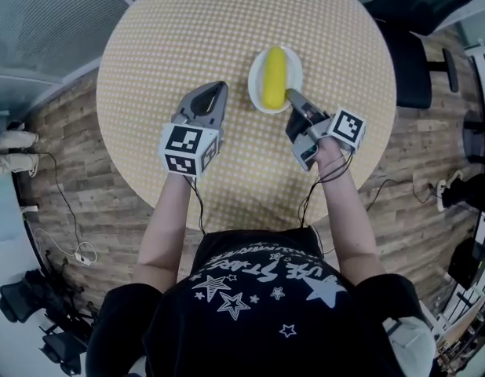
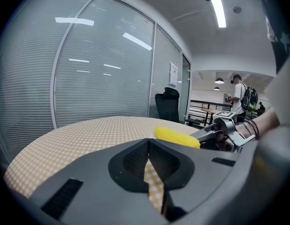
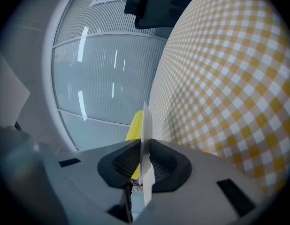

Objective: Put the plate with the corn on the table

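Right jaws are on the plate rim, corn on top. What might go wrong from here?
The right gripper pinches only the thin rim of the plate, so it could tip and the loose corn roll off. I cannot tell whether the plate rests on the table yet; opening early may drop it. The left gripper, shut and empty, is close beside it and could bump it.
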Available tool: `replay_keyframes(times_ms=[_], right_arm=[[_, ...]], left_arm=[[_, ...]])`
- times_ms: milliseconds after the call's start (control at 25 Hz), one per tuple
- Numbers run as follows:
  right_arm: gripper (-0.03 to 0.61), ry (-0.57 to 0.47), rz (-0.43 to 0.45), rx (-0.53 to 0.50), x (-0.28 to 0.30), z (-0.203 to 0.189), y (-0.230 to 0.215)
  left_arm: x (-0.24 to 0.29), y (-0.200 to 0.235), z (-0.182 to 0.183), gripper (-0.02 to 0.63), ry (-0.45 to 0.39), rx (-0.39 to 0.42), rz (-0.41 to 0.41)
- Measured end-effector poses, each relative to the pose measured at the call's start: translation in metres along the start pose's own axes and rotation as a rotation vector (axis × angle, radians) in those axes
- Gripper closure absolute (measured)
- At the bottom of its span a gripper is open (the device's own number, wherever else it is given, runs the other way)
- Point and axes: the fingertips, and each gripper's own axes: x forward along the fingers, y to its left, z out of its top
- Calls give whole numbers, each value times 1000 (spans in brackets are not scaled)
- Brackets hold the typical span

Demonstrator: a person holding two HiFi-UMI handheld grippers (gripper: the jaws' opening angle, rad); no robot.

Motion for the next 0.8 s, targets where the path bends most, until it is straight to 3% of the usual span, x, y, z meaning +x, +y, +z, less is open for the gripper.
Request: replay_keyframes(times_ms=[800], right_arm=[[523, -3, -117, 22, 44, 10, -47]], left_arm=[[32, 27, -22, 609, 52, -34, -27]])
